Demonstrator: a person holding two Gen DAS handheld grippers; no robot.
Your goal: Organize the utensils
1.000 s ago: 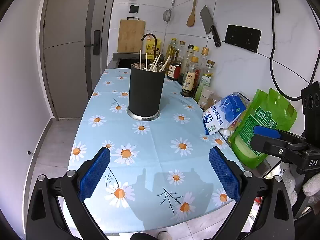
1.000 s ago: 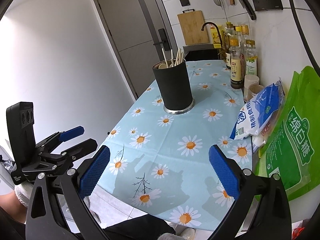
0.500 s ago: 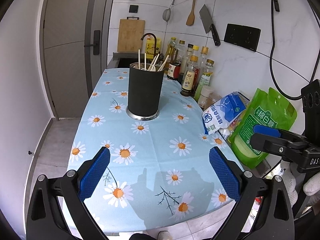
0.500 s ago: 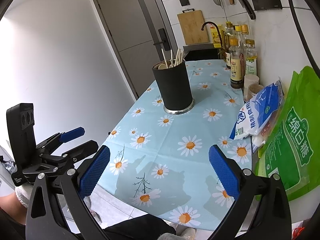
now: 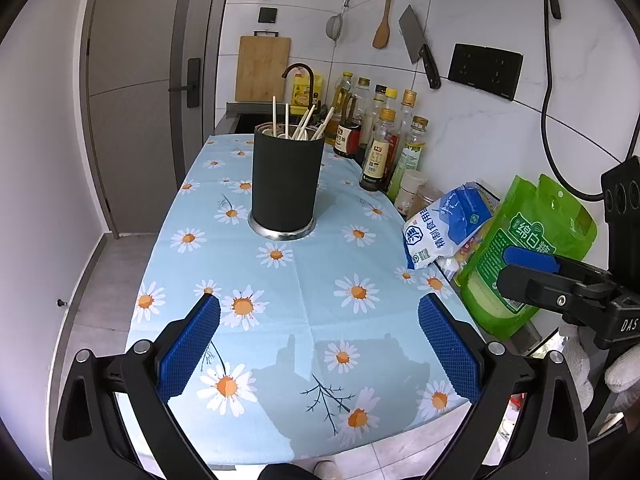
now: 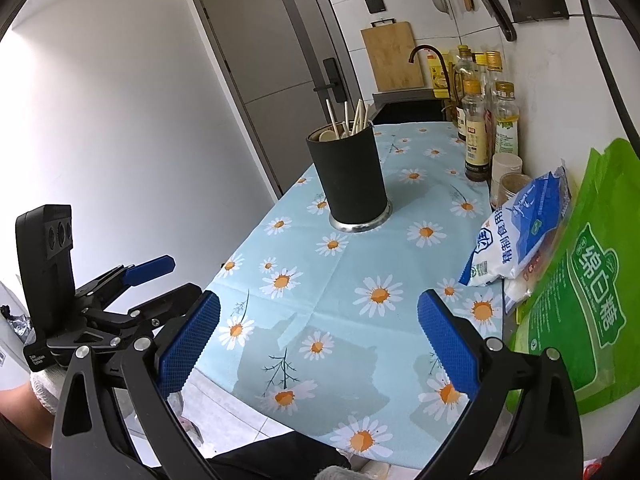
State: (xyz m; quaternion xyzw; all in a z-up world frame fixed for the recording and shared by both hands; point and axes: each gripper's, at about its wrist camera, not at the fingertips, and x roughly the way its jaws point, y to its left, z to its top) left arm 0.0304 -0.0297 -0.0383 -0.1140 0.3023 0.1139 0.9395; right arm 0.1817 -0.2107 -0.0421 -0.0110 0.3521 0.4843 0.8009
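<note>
Utensil holder (image 5: 286, 184): black cylinder, upright on daisy tablecloth (image 5: 320, 296), at 12 o'clock from both grippers, well apart; wooden utensils (image 5: 298, 122) inside. Left gripper (image 5: 319, 350): jaws spread wide, empty. Right gripper (image 6: 319, 350): likewise. Left view alone shows the hung cleaver (image 5: 418, 46); right view alone shows a spoon bowl (image 6: 327, 135) within the holder.

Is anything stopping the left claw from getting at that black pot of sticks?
Probably not. The left claw is open and empty, and only bare daisy cloth lies between it and the black pot straight ahead.
</note>
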